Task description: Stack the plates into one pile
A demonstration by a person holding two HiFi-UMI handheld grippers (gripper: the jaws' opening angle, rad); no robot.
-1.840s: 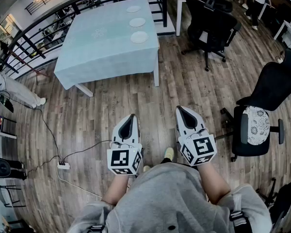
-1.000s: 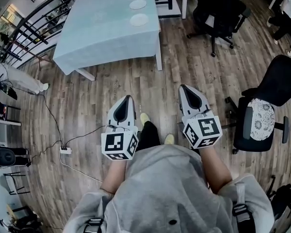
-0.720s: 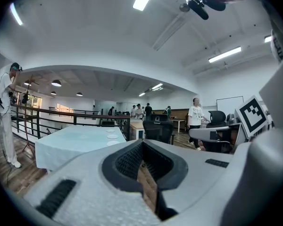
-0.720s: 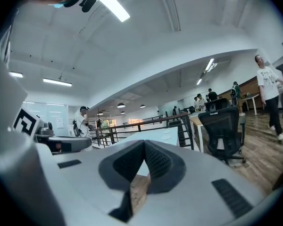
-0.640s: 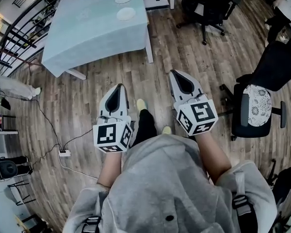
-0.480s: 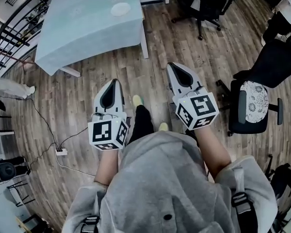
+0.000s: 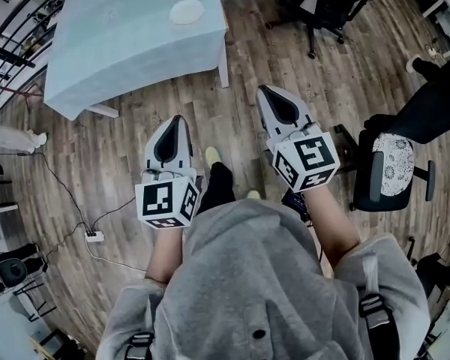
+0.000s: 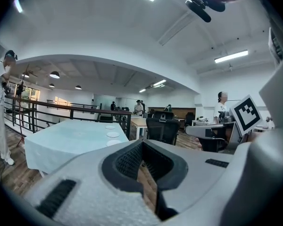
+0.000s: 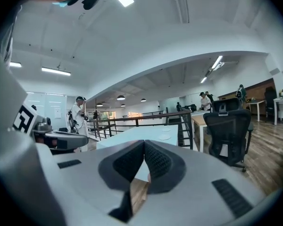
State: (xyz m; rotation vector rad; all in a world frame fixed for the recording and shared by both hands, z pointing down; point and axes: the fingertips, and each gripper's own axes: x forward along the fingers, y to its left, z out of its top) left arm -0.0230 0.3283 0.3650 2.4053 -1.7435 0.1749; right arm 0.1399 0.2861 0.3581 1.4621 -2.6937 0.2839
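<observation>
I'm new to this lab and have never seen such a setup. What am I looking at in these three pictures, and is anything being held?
There is no robot here. A person holds a two-jaw gripper in each hand. The top-down picture comes from a camera on the person's head and shows the left gripper and the right gripper above a wooden floor. The other two pictures come from cameras riding on each gripper, looking along its jaws. Both pairs of jaws are closed and hold nothing. Ahead stands a table with a pale blue cloth. Three plates lie on it in a row, not yet stacked.
</observation>
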